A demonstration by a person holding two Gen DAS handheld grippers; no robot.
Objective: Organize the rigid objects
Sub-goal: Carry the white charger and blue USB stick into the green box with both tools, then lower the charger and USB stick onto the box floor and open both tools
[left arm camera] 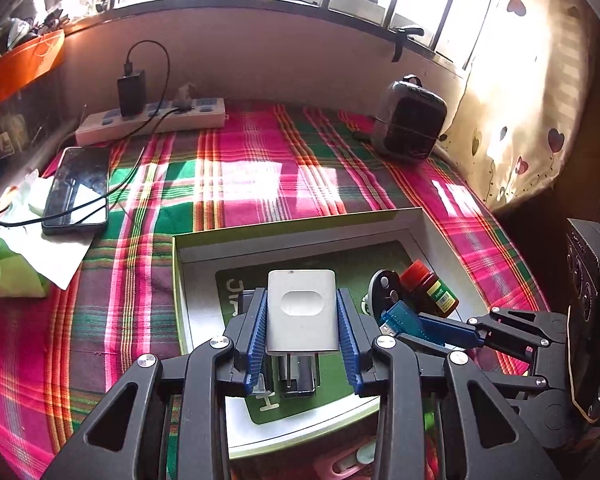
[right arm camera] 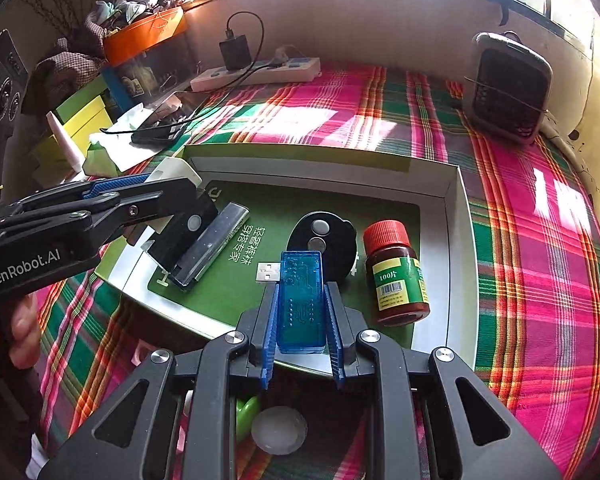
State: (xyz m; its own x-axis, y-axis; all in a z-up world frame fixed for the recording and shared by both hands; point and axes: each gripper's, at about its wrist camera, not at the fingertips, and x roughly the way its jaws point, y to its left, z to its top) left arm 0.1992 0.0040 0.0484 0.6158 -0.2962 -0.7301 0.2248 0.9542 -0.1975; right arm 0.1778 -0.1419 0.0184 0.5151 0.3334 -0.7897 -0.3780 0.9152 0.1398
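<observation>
Left gripper point(left arm camera: 302, 316): blue ribbed pads pressed against both sides of a white charger point(left arm camera: 301, 310), held above the box; the charger's lower end and prongs are partly lost behind the fingers; in the right wrist view only a white corner of it shows past the black linkage.

Right gripper point(right arm camera: 300, 308): pads pinching a blue see-through USB stick point(right arm camera: 300, 298), metal plug pointing left and up; the stick's rear end is hidden between the fingers; it hangs over the box's near part, and whether it touches the liner cannot be told.

Box point(right arm camera: 456, 216): shallow white tray with a green printed liner, lying on the cloth; its near edge is covered by the gripper frames in both views.

In the box: a black and silver oblong item point(right arm camera: 204, 248), left side, half under the left gripper, kind unclear; a black round fob point(right arm camera: 324, 232) with two silver buttons, its lower part behind the USB stick; a brown bottle point(right arm camera: 396, 276) with red cap and yellow-green label, upright, just right of the fob.

Checked cloth point(left arm camera: 260, 168): pink, green and orange, under everything.

Farther out: a phone point(left arm camera: 78, 188) on white tissue, cable attached; a white power strip point(left arm camera: 152, 120) with a black adapter plugged in; a small grey heater point(left arm camera: 414, 120) at the far right; an orange bin point(left arm camera: 20, 64) of clutter, contents indistinct; the window glare washes out the sill.

A hand point(right arm camera: 20, 328) grips the left handle, cut off at the frame edge.
</observation>
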